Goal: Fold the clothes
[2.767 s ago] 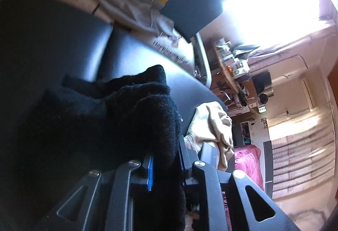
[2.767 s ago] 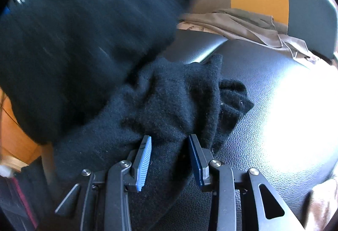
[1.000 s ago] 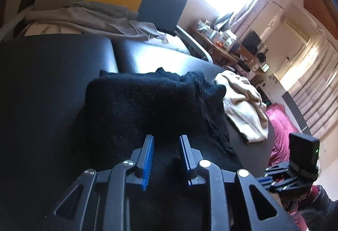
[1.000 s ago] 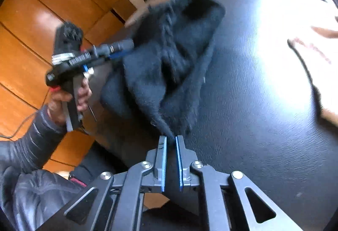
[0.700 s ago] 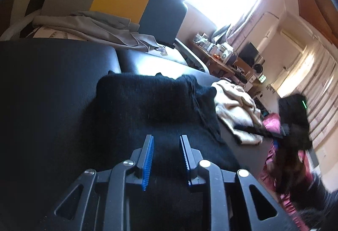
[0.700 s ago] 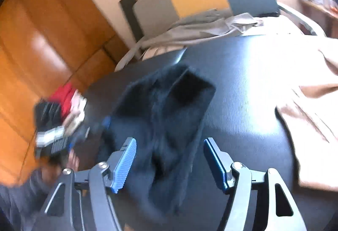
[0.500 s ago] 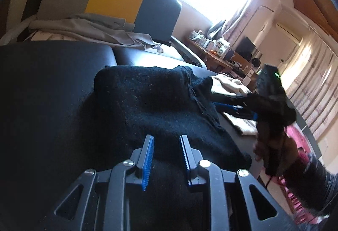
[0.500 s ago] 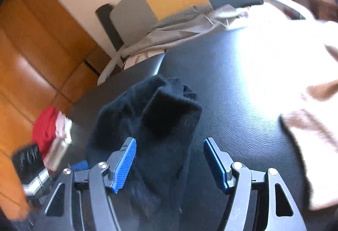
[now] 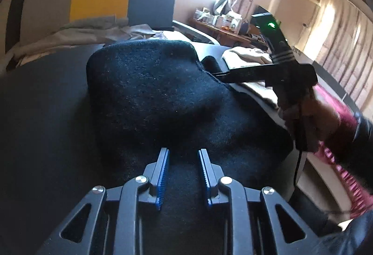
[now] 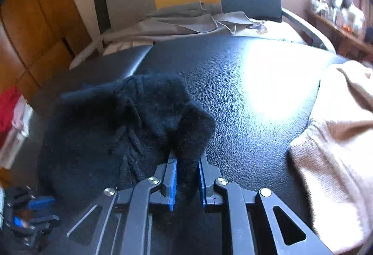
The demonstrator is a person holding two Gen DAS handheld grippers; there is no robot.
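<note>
With the right gripper [image 10: 187, 165] closing on a flap of the black sweater [image 10: 130, 124] (left gripper [image 9: 183, 167] part-open, unclear whether it grips), we should carry that flap flat across, keeping edges aligned.

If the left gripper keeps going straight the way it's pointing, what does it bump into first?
Probably the black sweater. The left gripper points down at that soft pile on the black couch, with its fingers apart and nothing else in front.

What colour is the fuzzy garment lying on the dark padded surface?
Black. The knit garment shows best in the right wrist view, where its fluffy texture is clear.
</note>
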